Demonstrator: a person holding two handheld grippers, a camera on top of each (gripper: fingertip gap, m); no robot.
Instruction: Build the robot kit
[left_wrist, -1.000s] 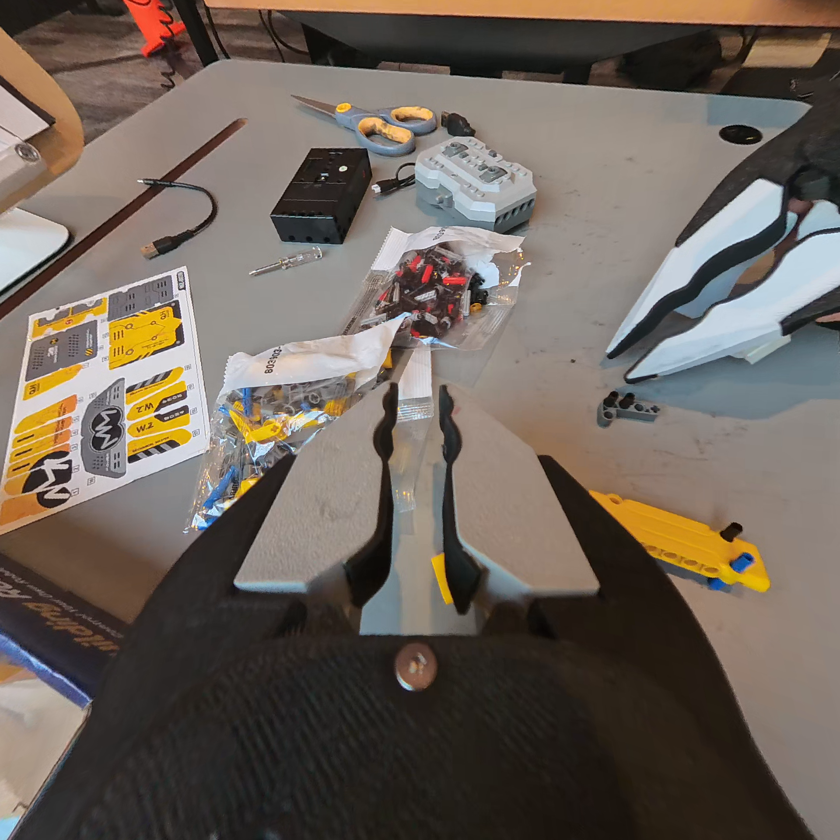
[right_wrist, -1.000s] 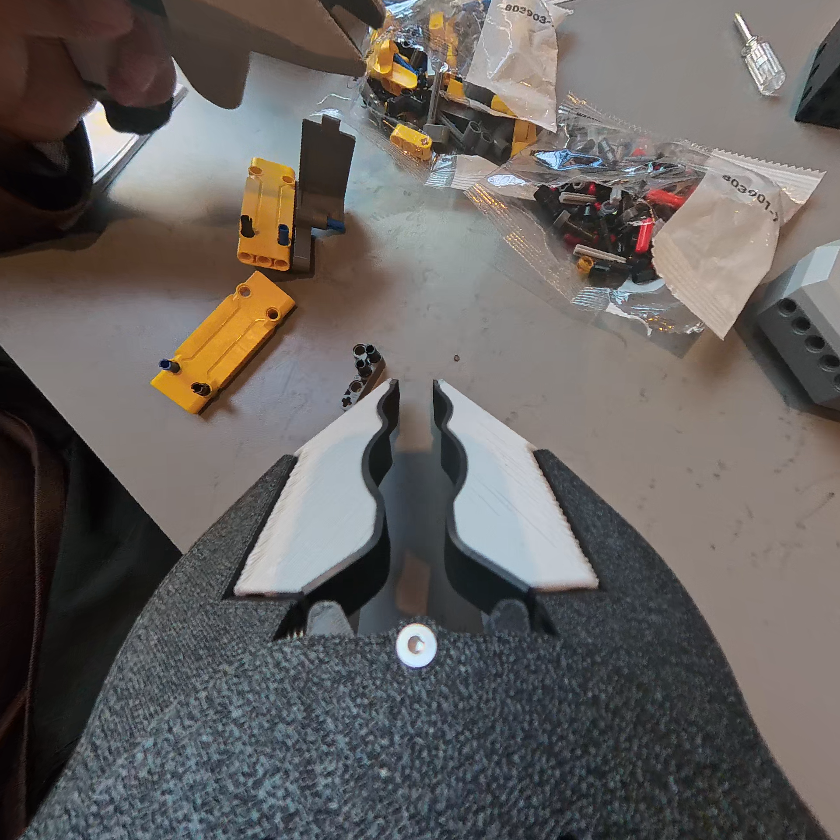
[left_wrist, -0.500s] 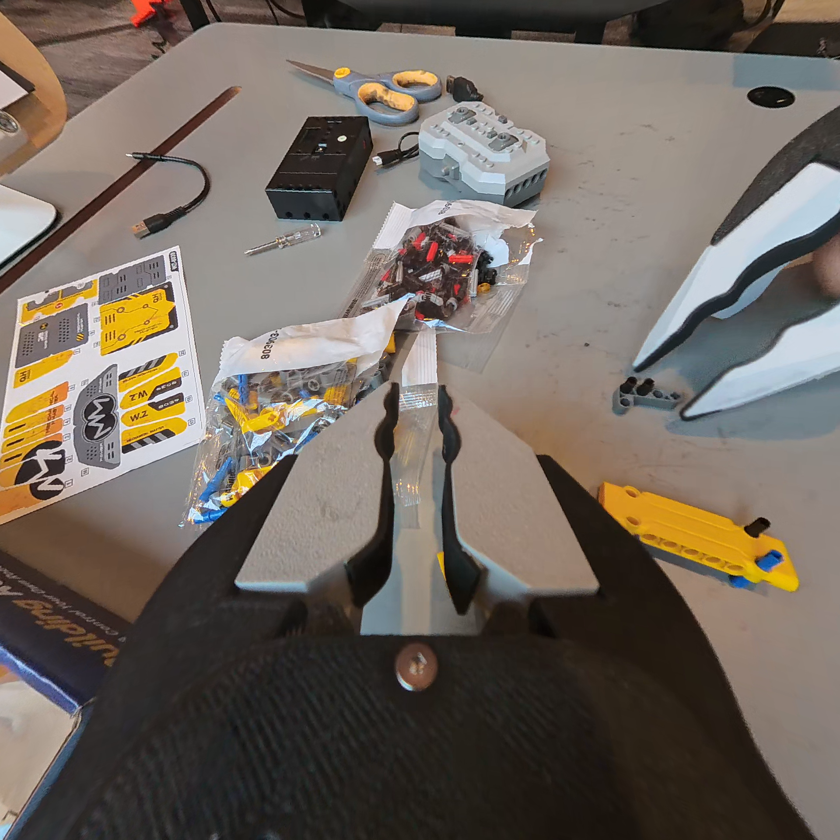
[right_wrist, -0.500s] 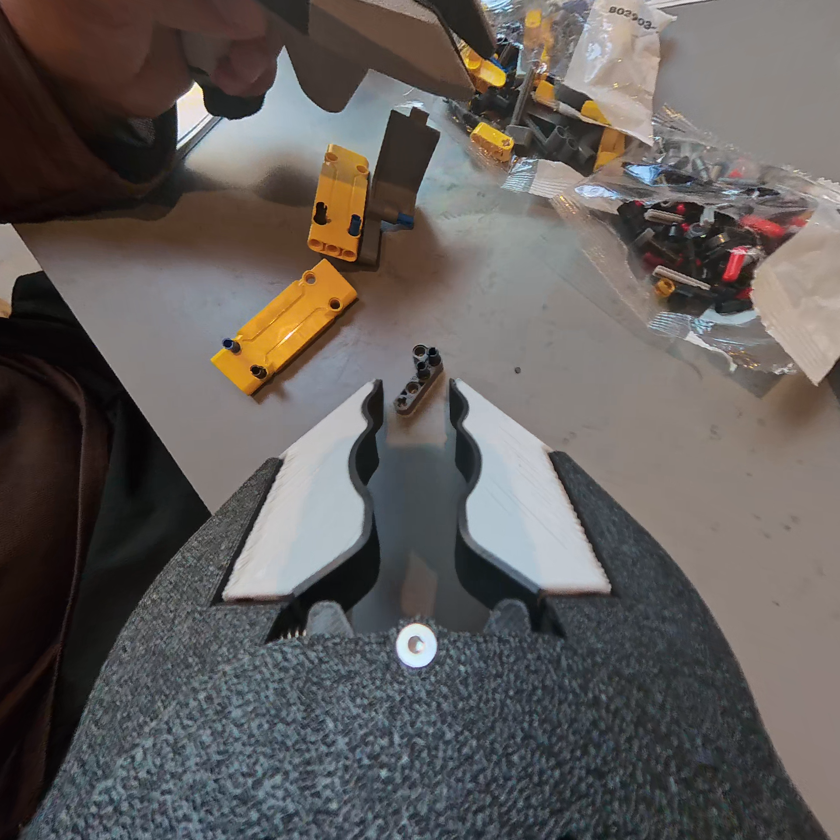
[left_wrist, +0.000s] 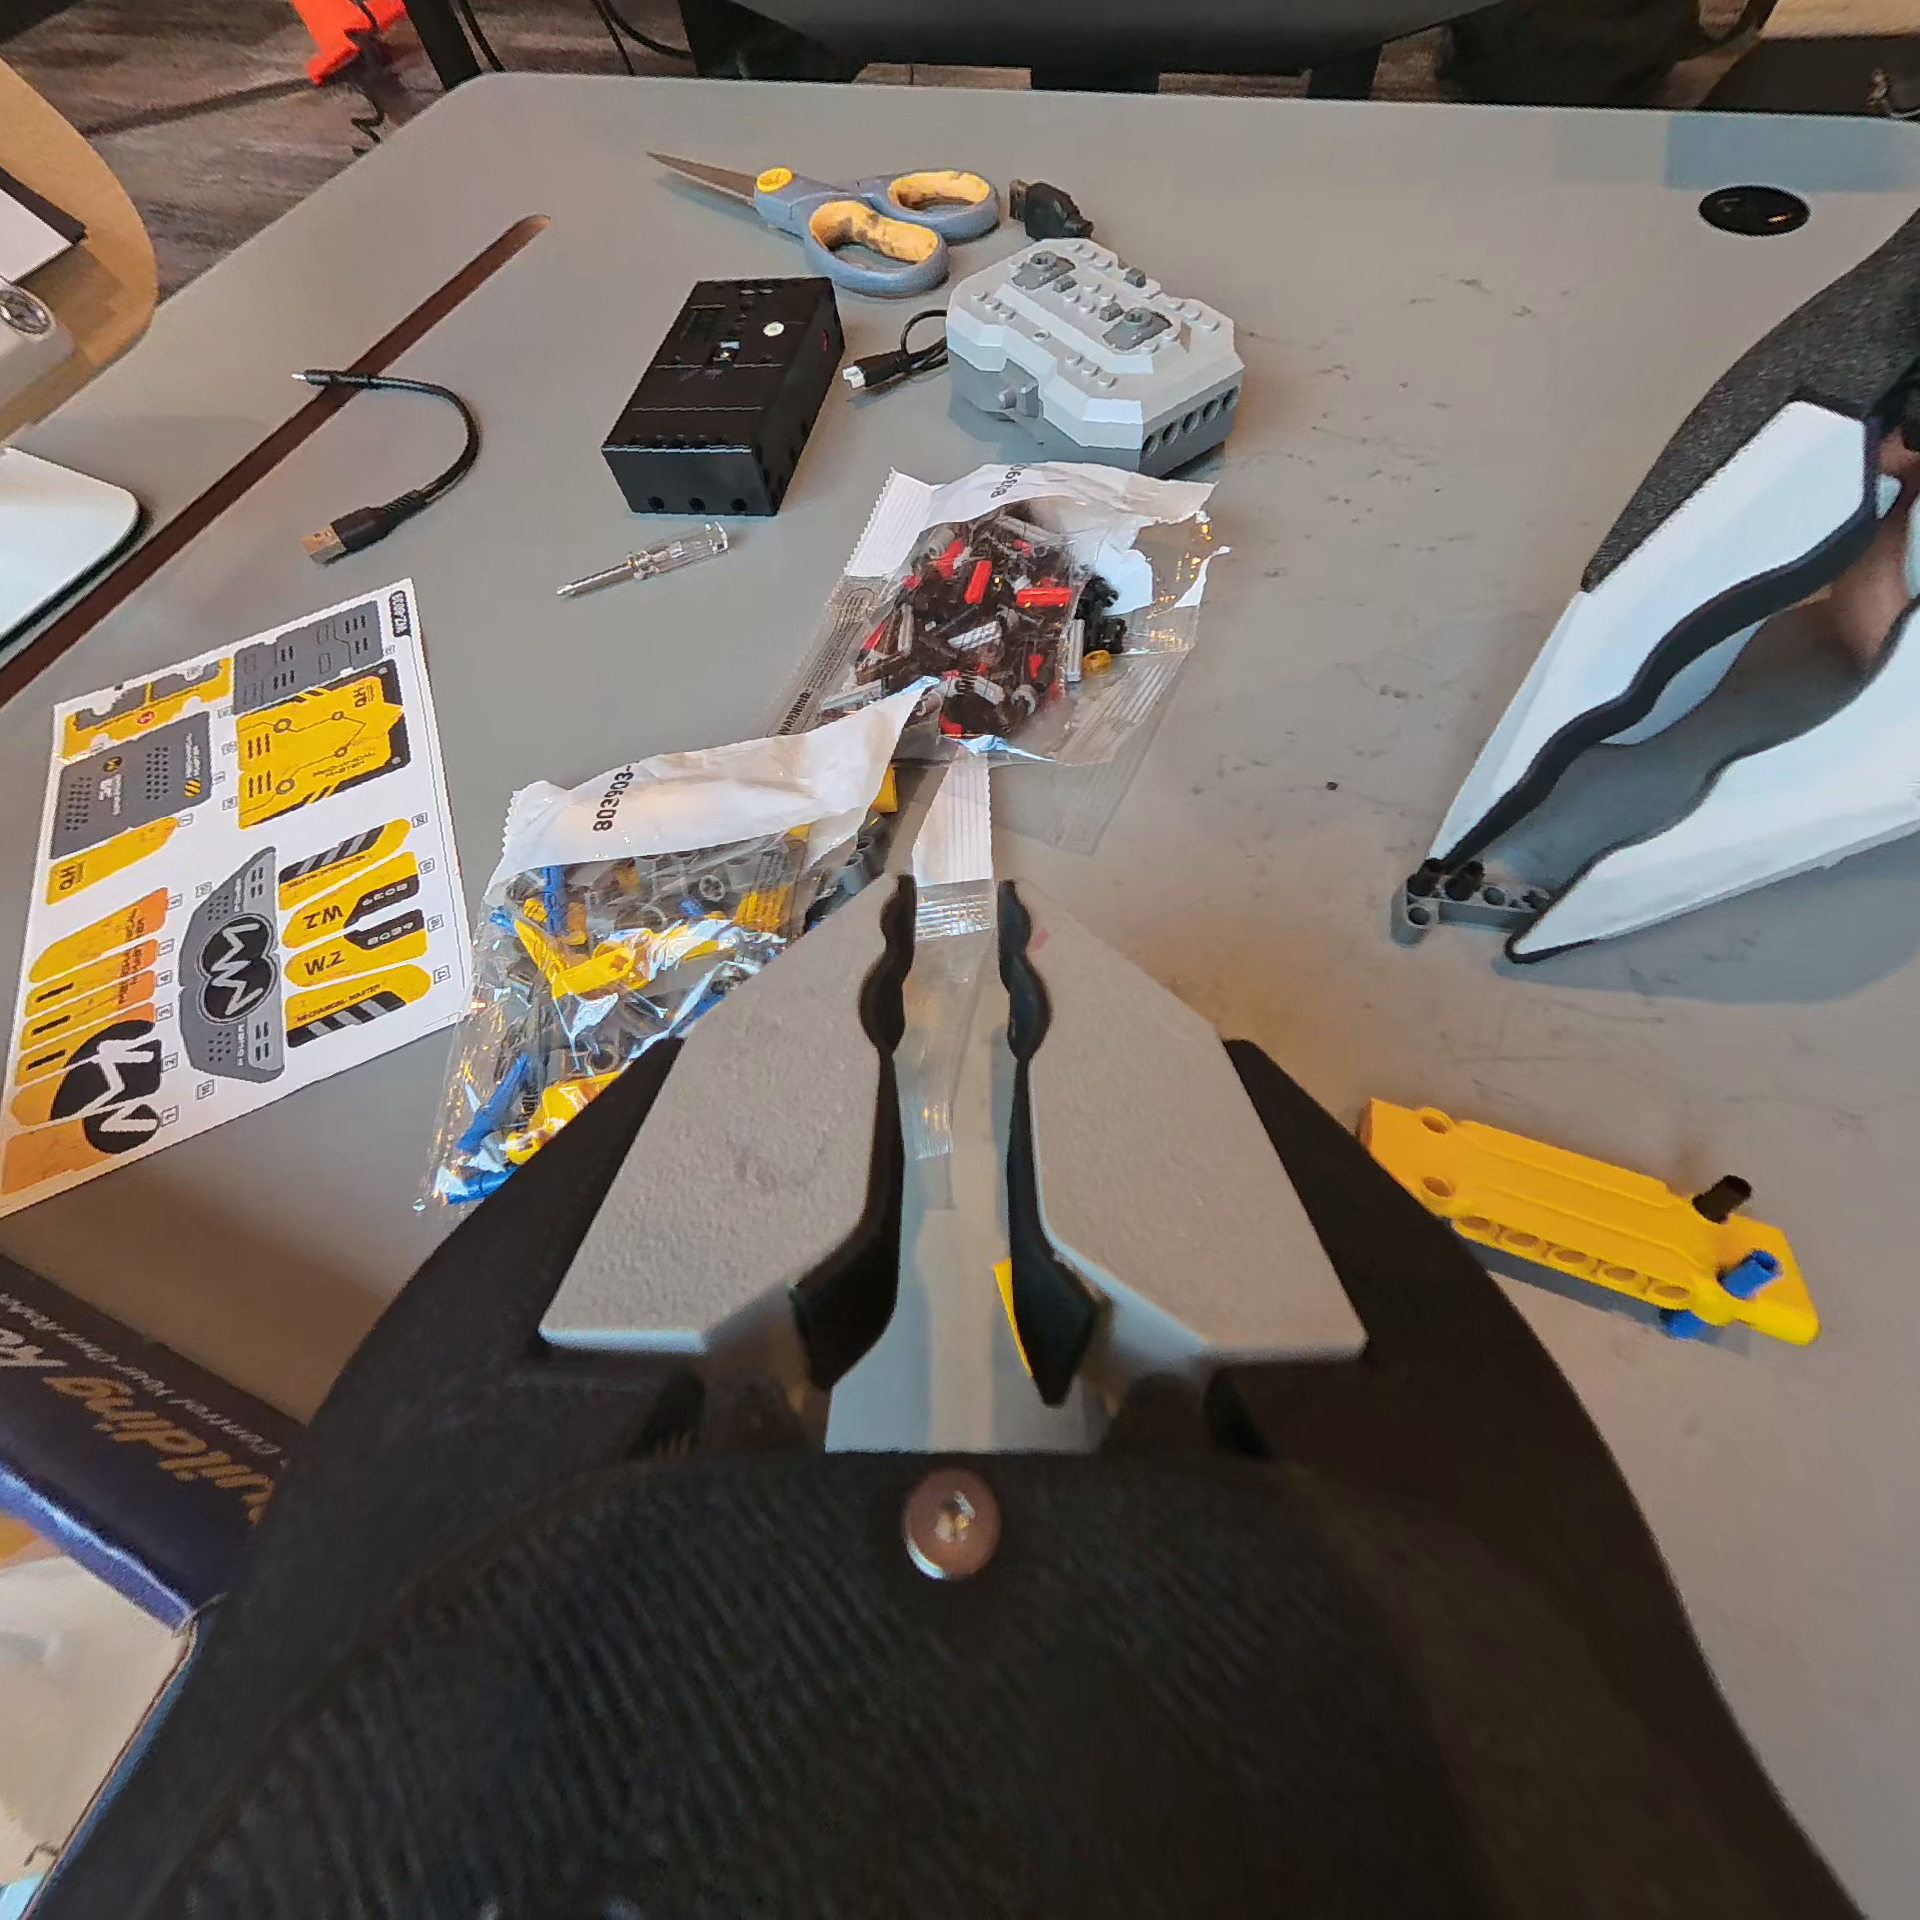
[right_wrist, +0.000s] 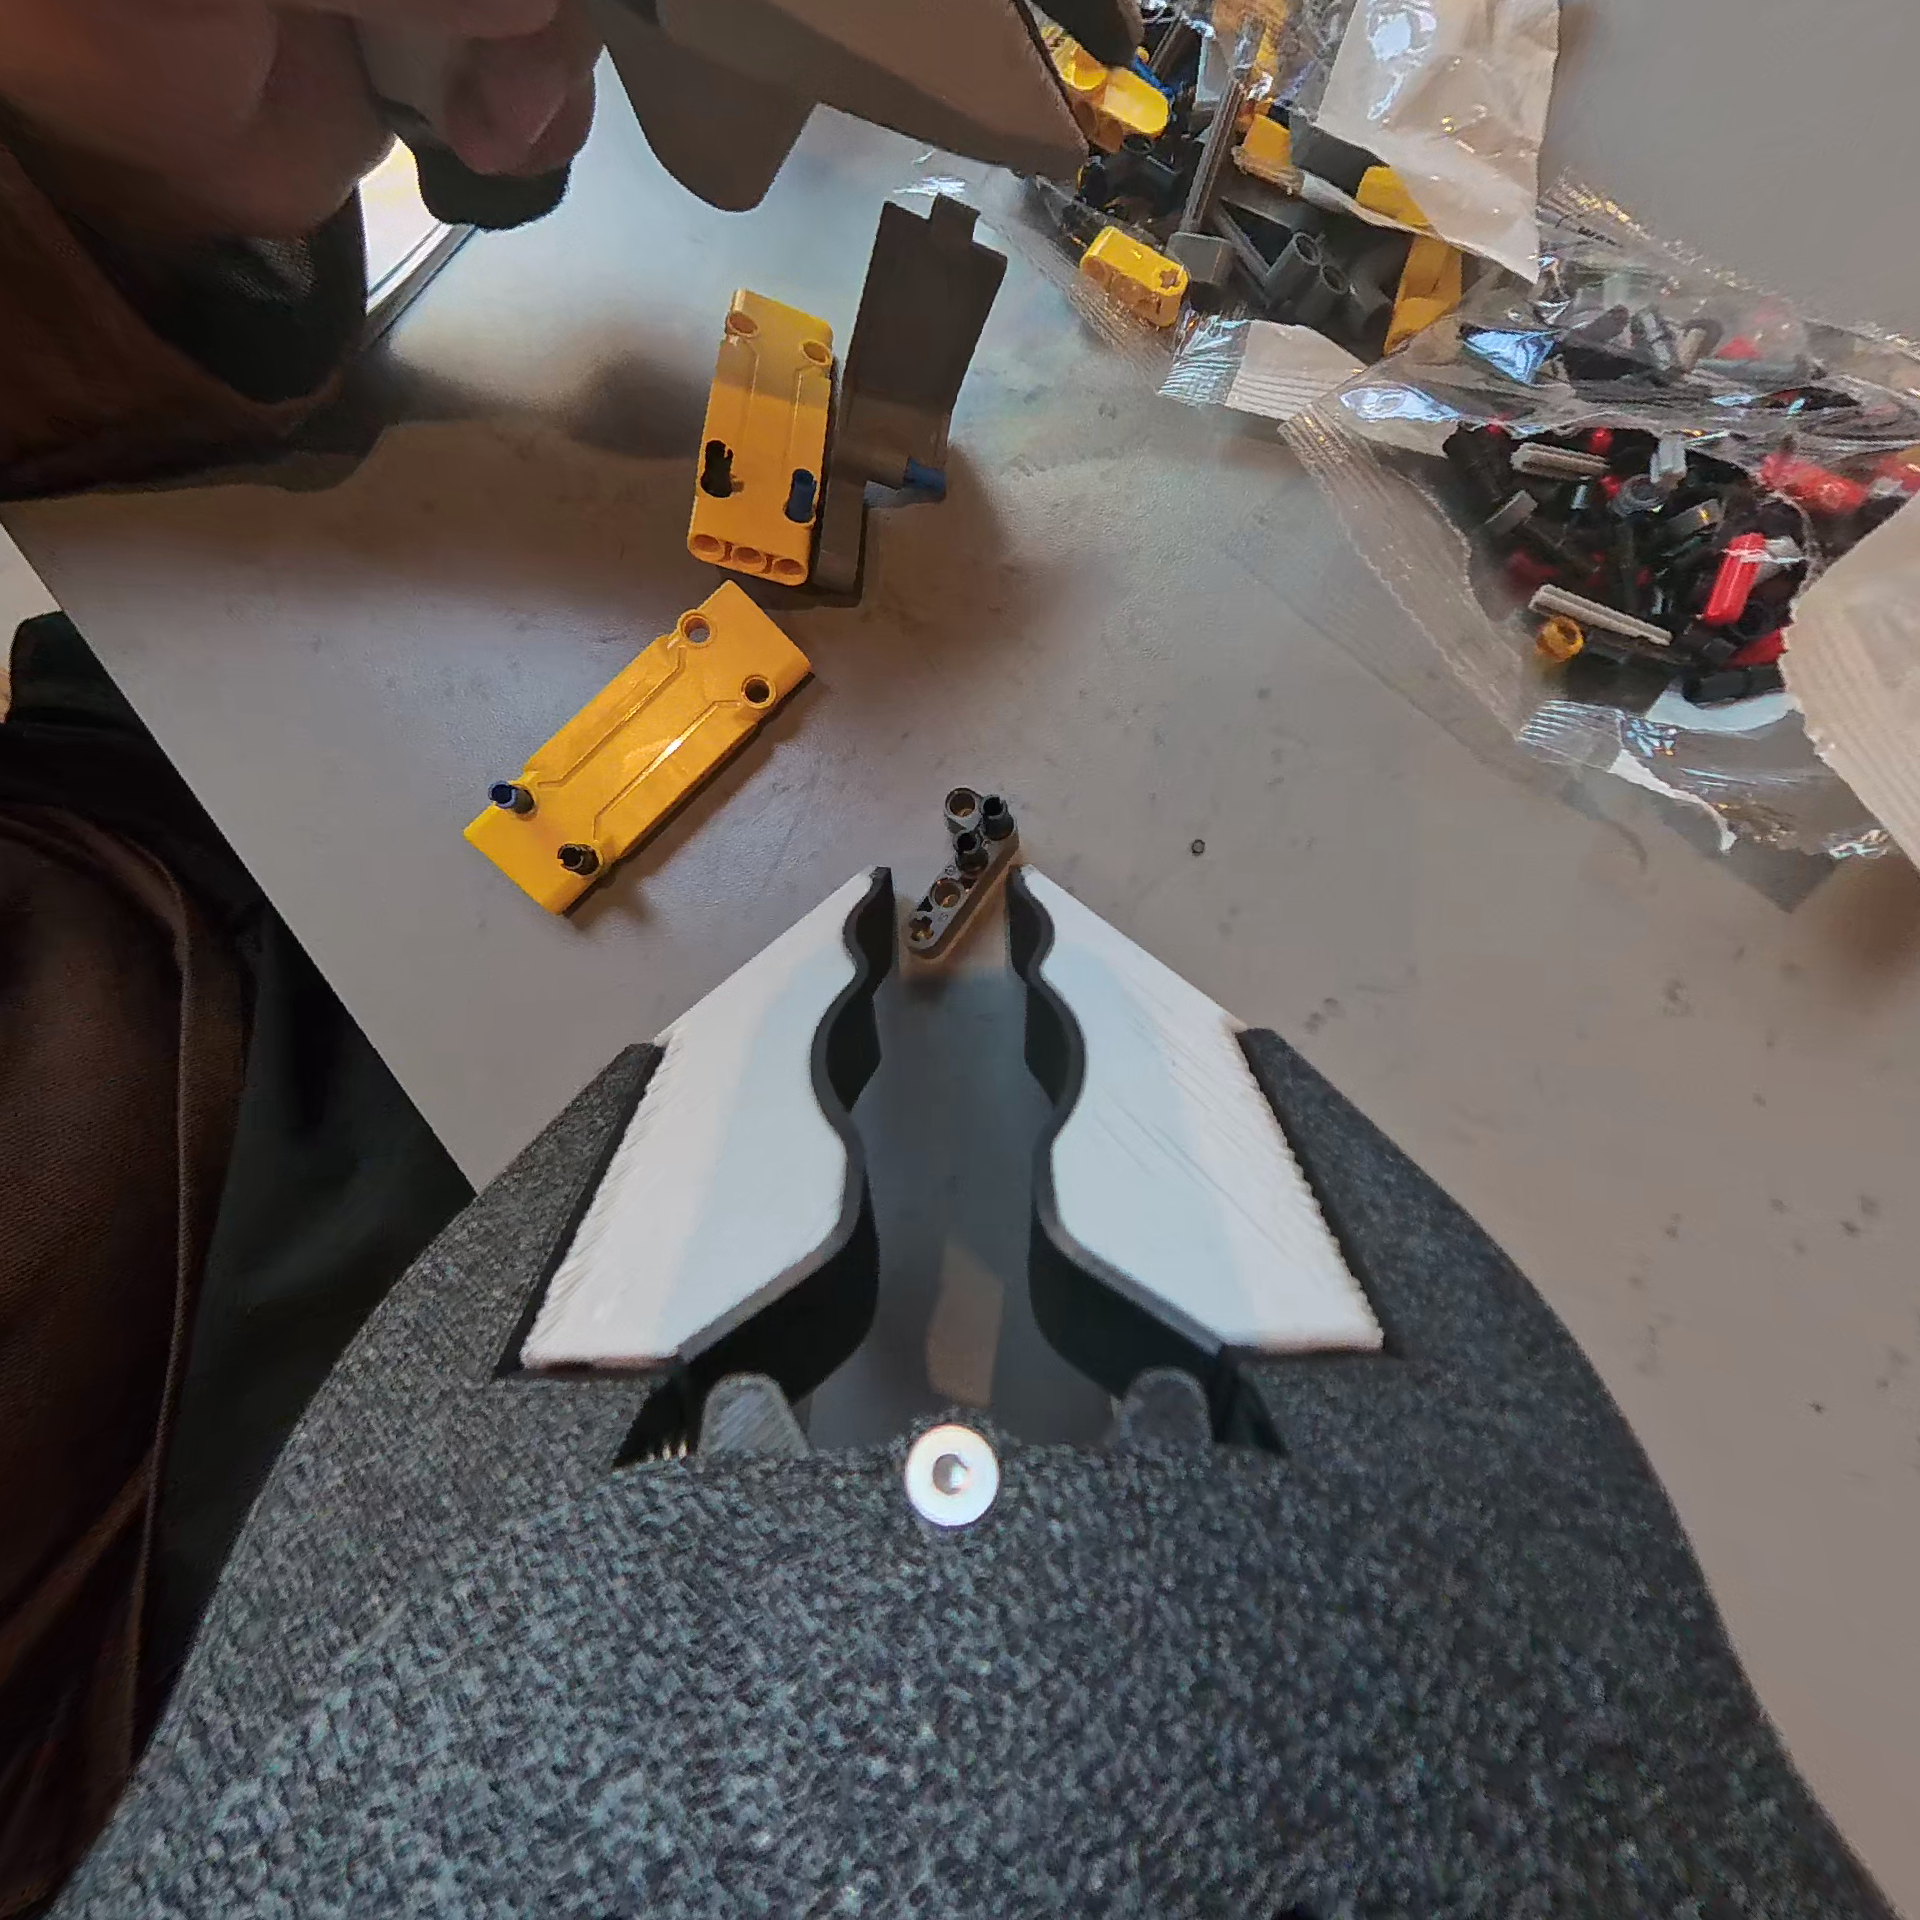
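My right gripper (right_wrist: 951, 891) has white fingers and is open, low over the grey table (right_wrist: 1351, 1039). Its tips stand on either side of a small grey beam with black pins (right_wrist: 961, 873). The left wrist view shows this gripper (left_wrist: 1481, 920) at the right with the beam (left_wrist: 1421, 914) at its tips. My left gripper (left_wrist: 956, 902) has grey fingers, is open by a narrow gap and holds nothing. It hovers over the edge of a clear bag of yellow, blue and grey parts (left_wrist: 644, 935). A yellow panel (left_wrist: 1579, 1226) lies to its right.
A bag of red and black pins (left_wrist: 997, 634), a sticker sheet (left_wrist: 208, 883), a black box (left_wrist: 727, 395), a grey hub (left_wrist: 1091, 353), scissors (left_wrist: 862, 218), a cable (left_wrist: 416, 468) and a small screwdriver (left_wrist: 644, 561) lie on the table. A second yellow panel joined to a dark grey one (right_wrist: 764, 426) lies near the table's edge. About 12 cm separates my left fingertips from my right. Left tips and right tips are each some 20 cm from the grey hub (left_wrist: 1091, 353).
My right gripper has moved forward and opened wider; the small grey beam now lies between its tips. My left gripper has stayed nearly still.
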